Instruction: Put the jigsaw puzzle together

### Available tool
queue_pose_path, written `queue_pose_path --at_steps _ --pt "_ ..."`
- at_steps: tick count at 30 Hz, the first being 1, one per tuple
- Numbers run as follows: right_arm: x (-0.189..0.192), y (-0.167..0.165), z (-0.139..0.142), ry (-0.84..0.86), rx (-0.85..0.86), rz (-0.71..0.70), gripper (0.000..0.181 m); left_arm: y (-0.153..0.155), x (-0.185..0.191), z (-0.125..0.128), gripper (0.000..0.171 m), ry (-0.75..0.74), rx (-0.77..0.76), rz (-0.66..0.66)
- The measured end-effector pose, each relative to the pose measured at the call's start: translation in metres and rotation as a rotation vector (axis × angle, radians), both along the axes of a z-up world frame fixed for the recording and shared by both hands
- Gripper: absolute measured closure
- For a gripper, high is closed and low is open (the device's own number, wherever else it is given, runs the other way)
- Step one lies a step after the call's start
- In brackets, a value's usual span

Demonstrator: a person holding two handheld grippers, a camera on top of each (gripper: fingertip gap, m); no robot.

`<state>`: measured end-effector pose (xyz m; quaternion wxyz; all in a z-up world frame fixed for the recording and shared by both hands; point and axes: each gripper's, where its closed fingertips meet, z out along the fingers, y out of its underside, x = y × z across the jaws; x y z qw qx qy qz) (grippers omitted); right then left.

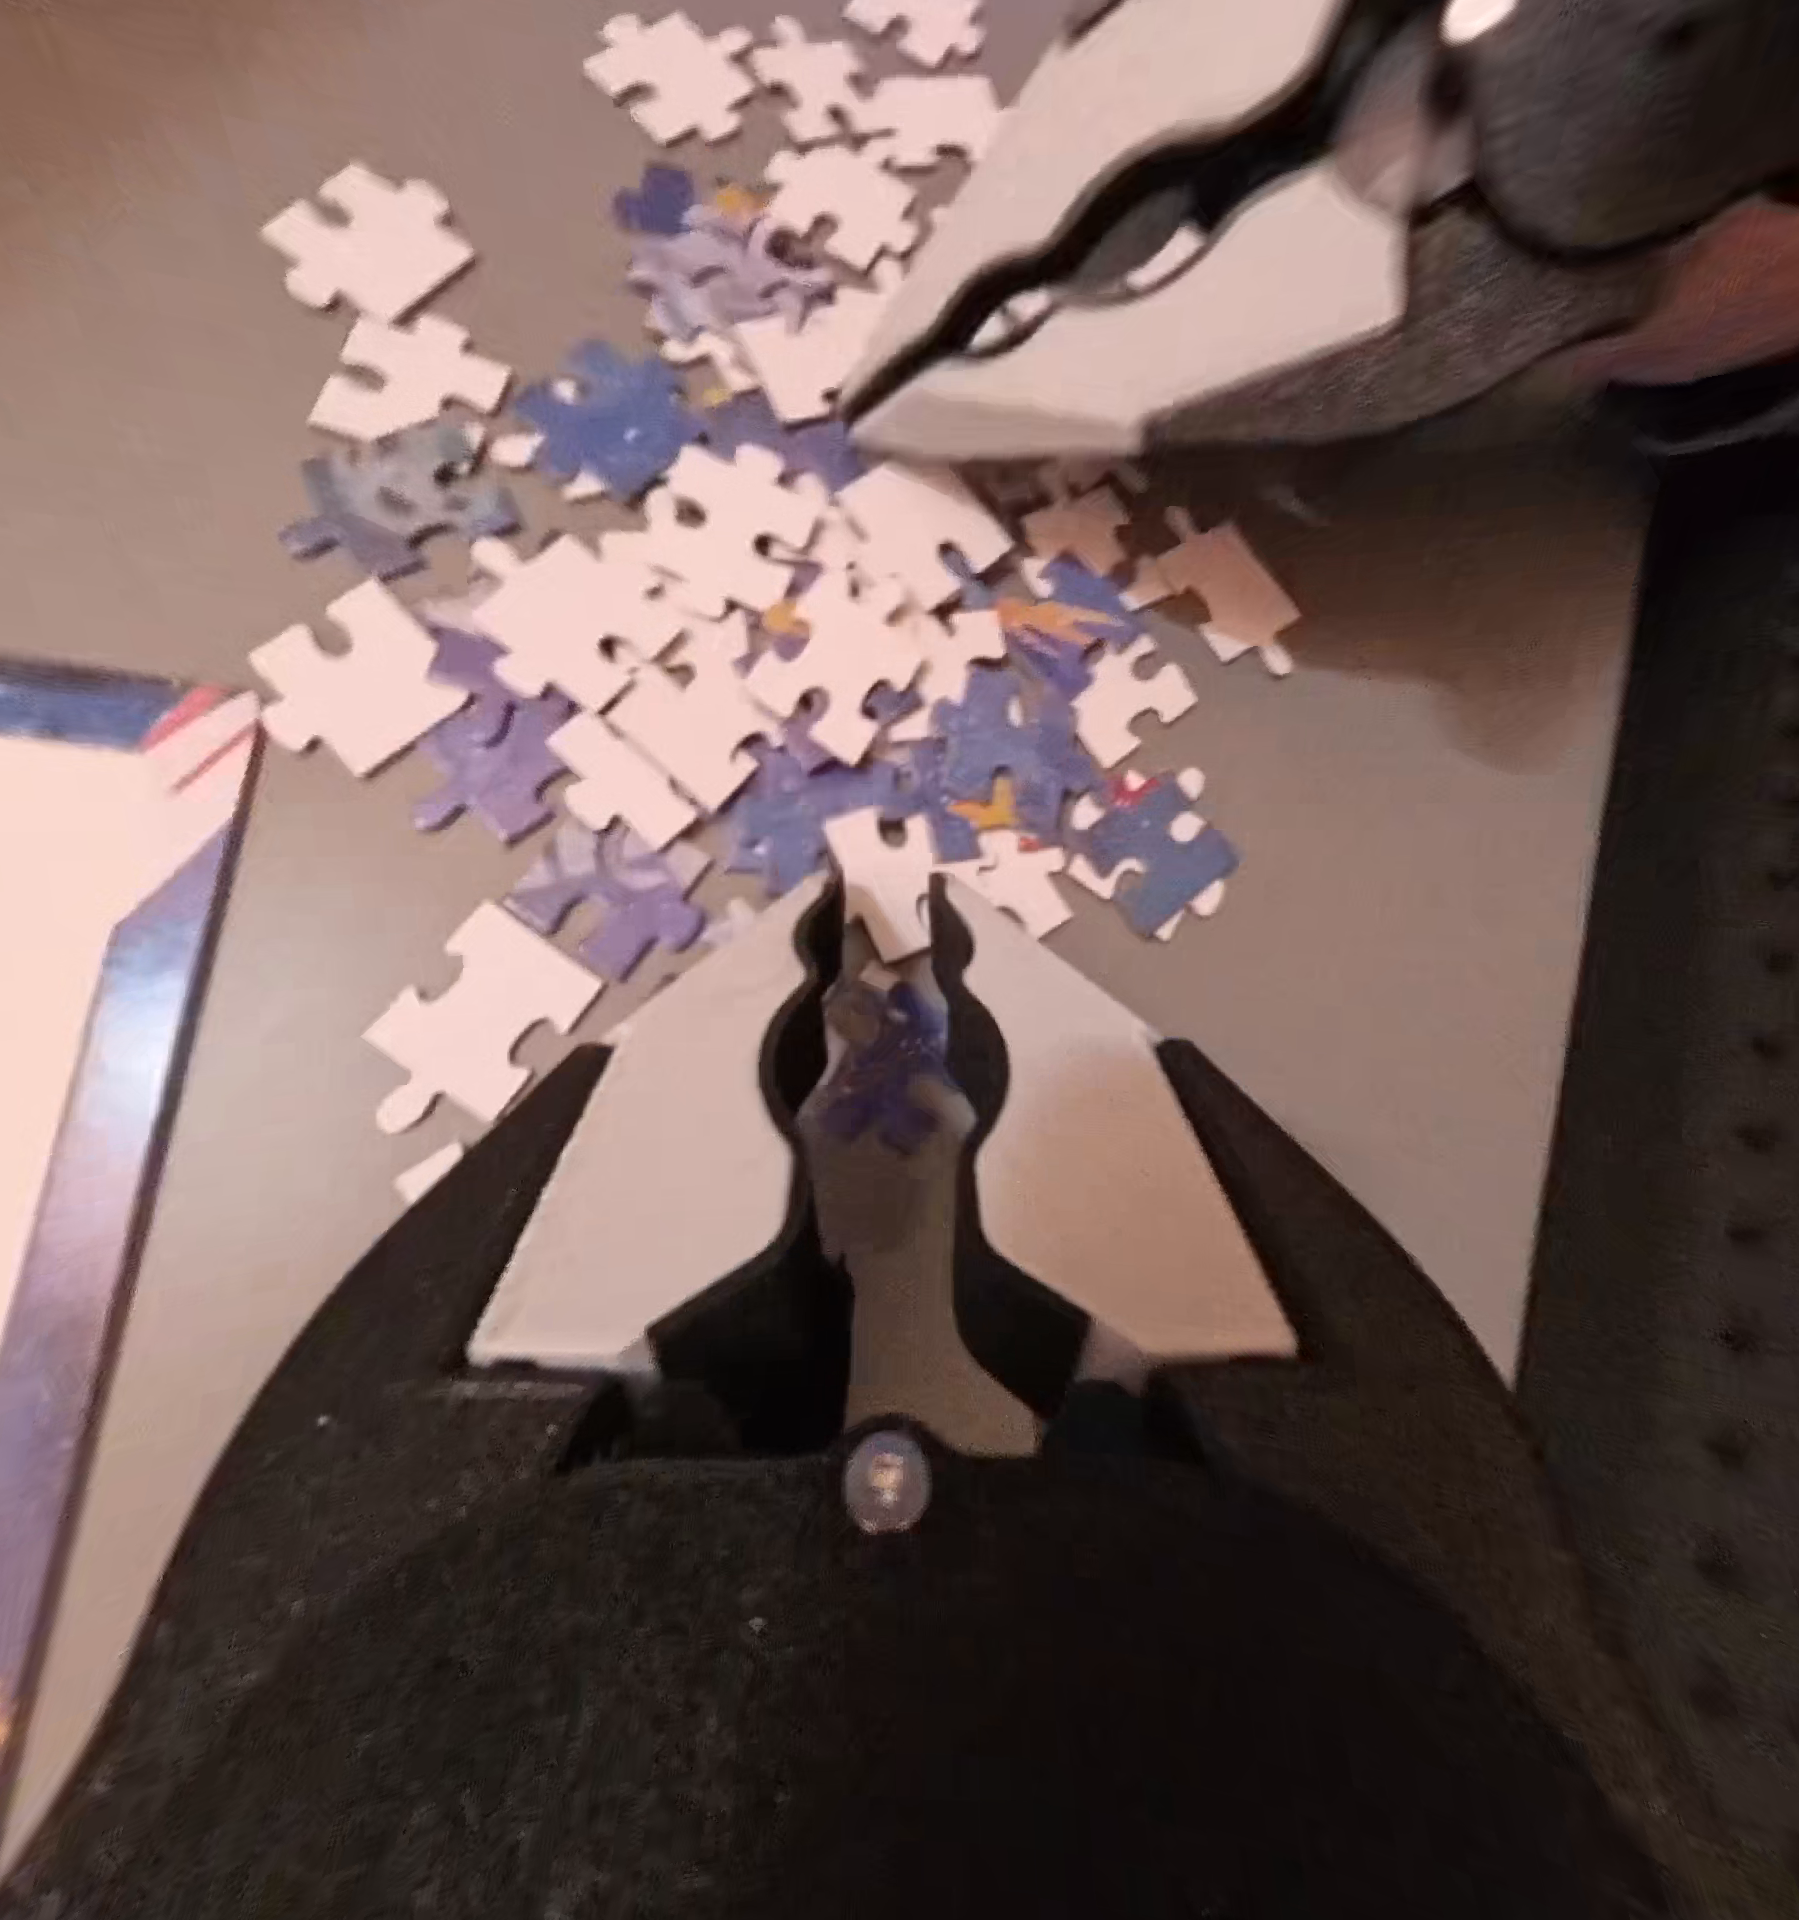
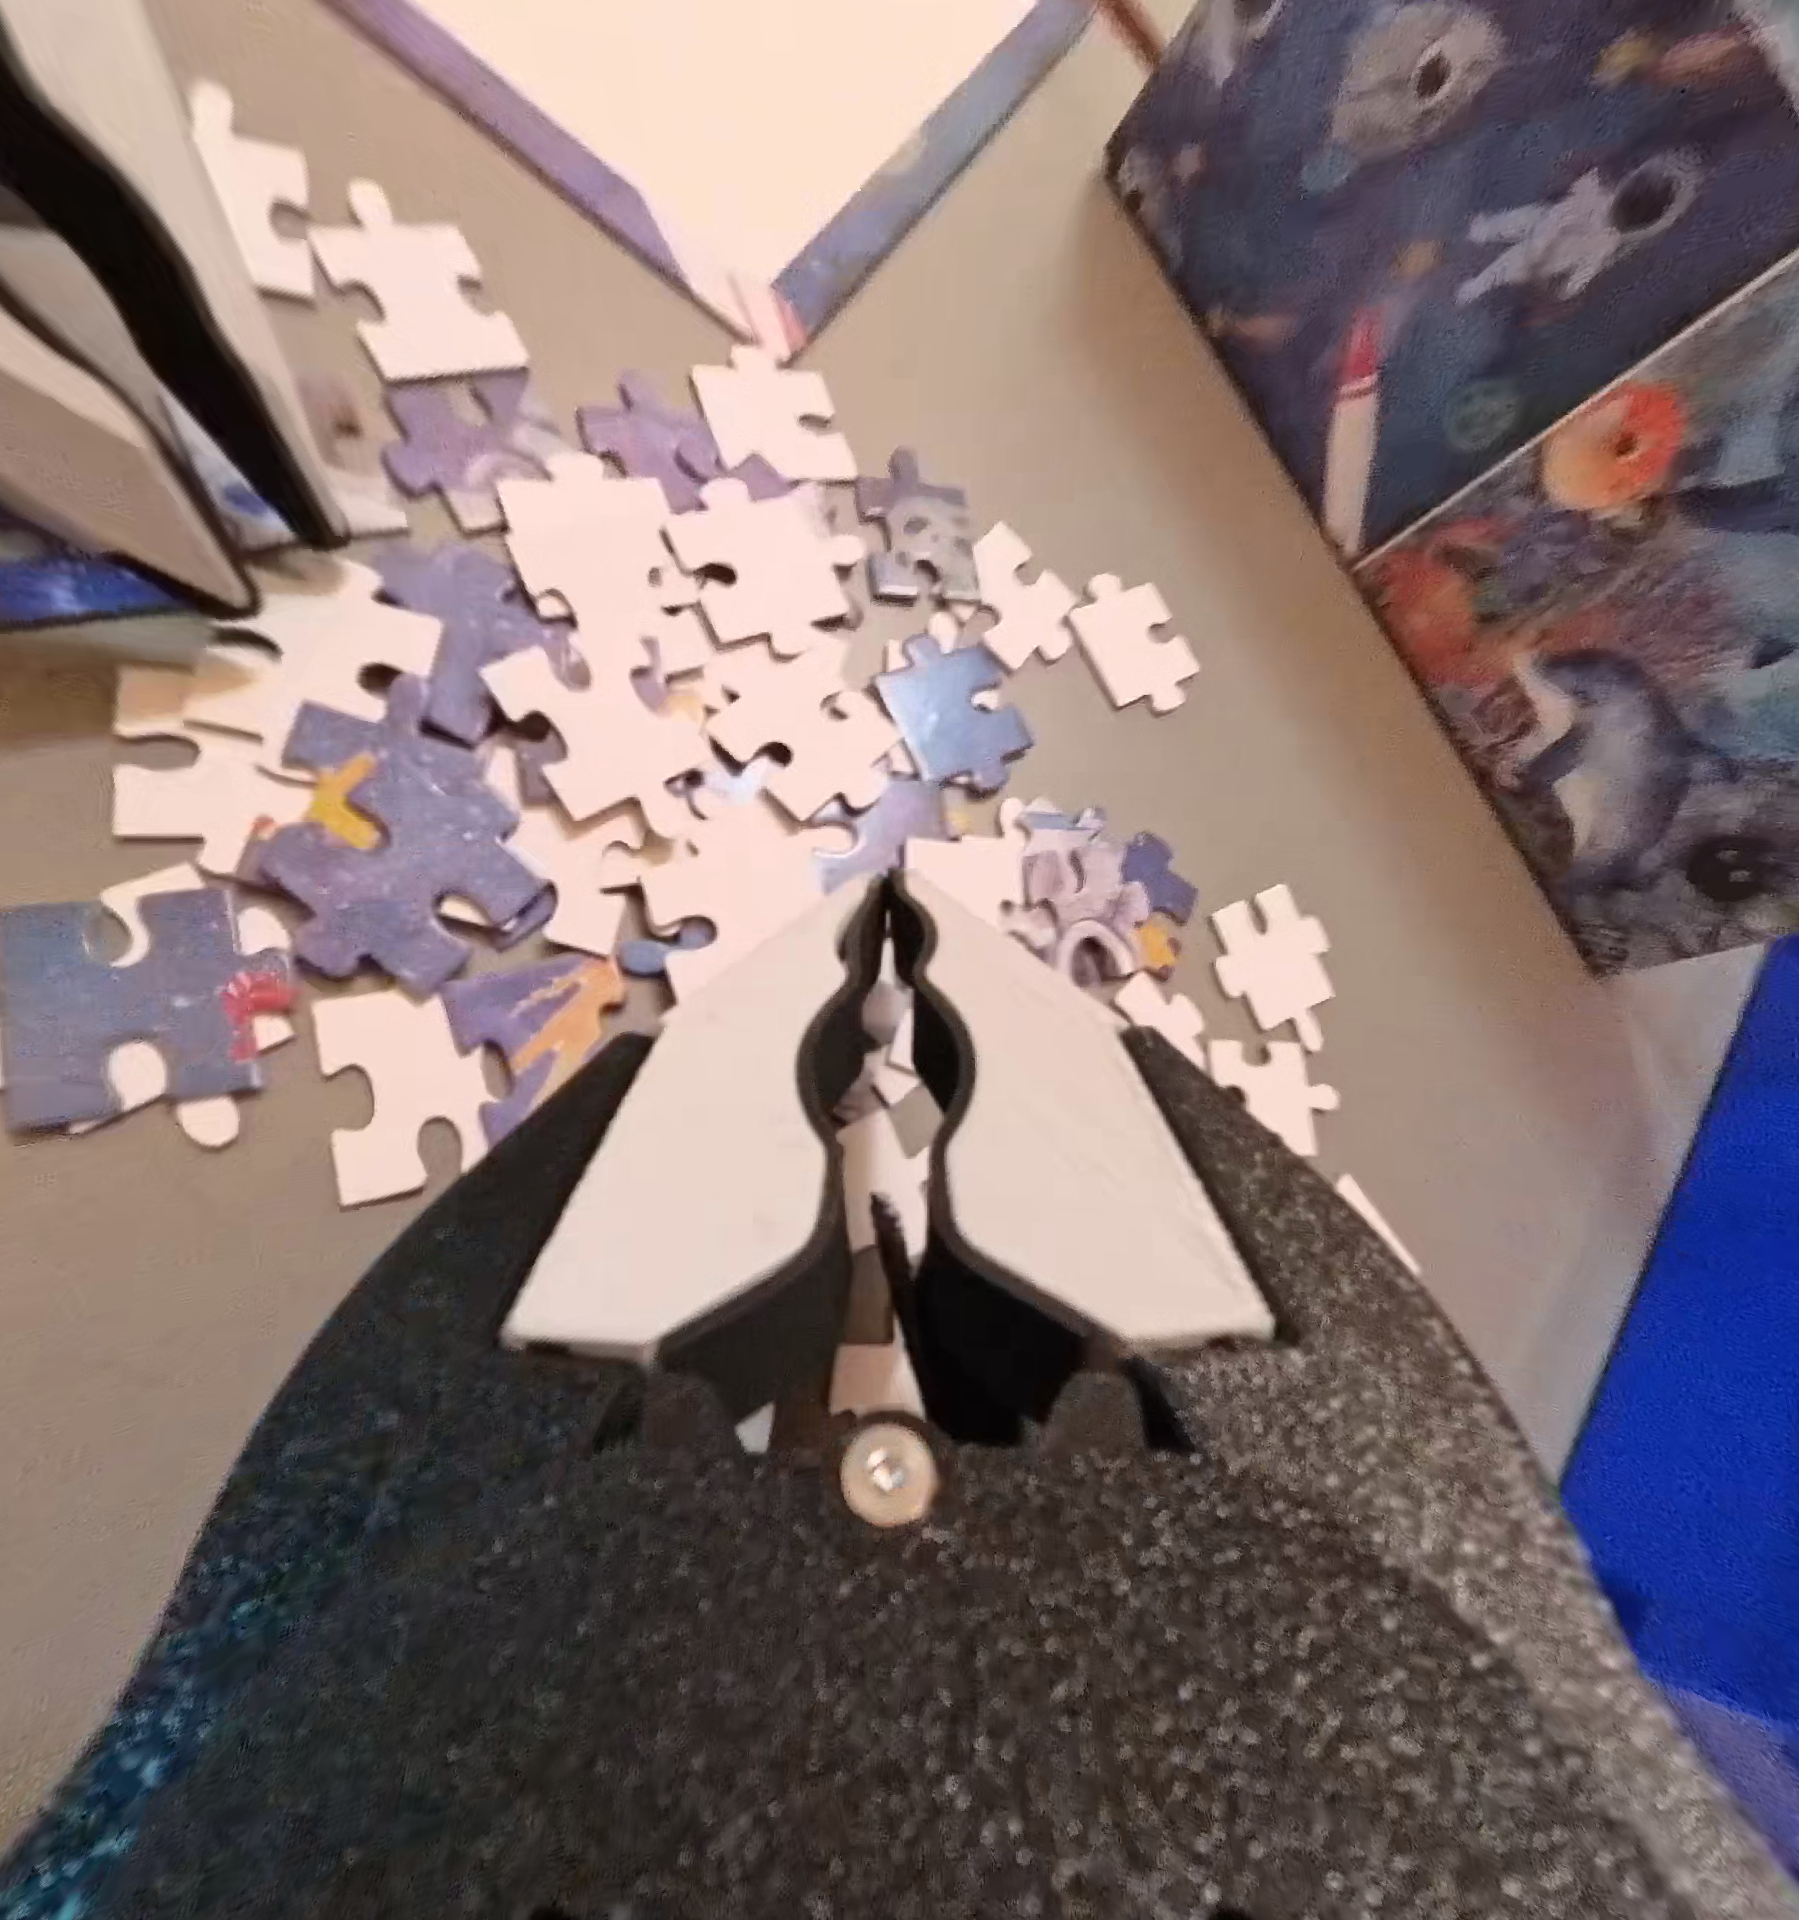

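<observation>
Plainly, little was done — the jigsaw pieces (image 1: 729, 623) lay in a loose heap on the grey counter (image 1: 126, 343), many face-down, none visibly joined. The left claw (image 1: 879, 894) pinched one white-backed piece (image 1: 890, 883); the right claw (image 2: 890, 894) was closed, apparently empty.

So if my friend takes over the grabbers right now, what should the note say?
Left gripper: nearly shut on a white-backed piece at the near edge of the pile.
Right gripper: shut, tips down at the pile, holding nothing that shows.
Pieces lie loose on the grey table, many face down. The box tray is beside them, picture boxes behind.
Done: nothing joined yet.
Left: flip, sort and join everything.
</observation>
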<state>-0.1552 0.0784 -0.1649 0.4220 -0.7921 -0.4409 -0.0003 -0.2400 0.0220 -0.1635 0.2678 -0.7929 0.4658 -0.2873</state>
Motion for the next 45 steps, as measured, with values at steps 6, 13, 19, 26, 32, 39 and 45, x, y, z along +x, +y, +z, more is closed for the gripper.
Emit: queue_pose_path --at_steps 6,13,19,26,32,39,45 --pt "-0.047 -0.05 0.004 0.193 -0.233 0.267 0.181 0.07 -0.001 0.035 0.152 0.072 0.165 0.129" --pt "0.077 0.017 0.019 0.217 -0.078 -0.145 0.133 0.081 0.006 -0.01 0.125 0.058 0.092 0.165" --pt "0.088 0.034 -0.009 0.361 -0.31 -0.261 0.083 0.032 0.055 -0.004 0.118 -0.064 -0.007 -0.018" --pt "0.004 -0.013 -0.008 0.342 -0.394 0.094 0.078 0.047 0.043 -0.002 0.108 -0.07 0.055 0.005" --pt "-0.018 -0.034 0.039 0.461 -0.306 0.308 0.115 0.052 0.039 -0.001 0.109 0.034 0.168 -0.009" --pt "0.05 0.059 0.019 0.333 -0.219 -0.04 0.1 0.126 0.025 0.025 0.099 -0.008 0.194 0.131" --pt "0.028 0.047 -0.008 0.359 -0.368 0.032 0.111 0.122 0.046 -0.003 0.087 -0.085 -0.009 0.122"
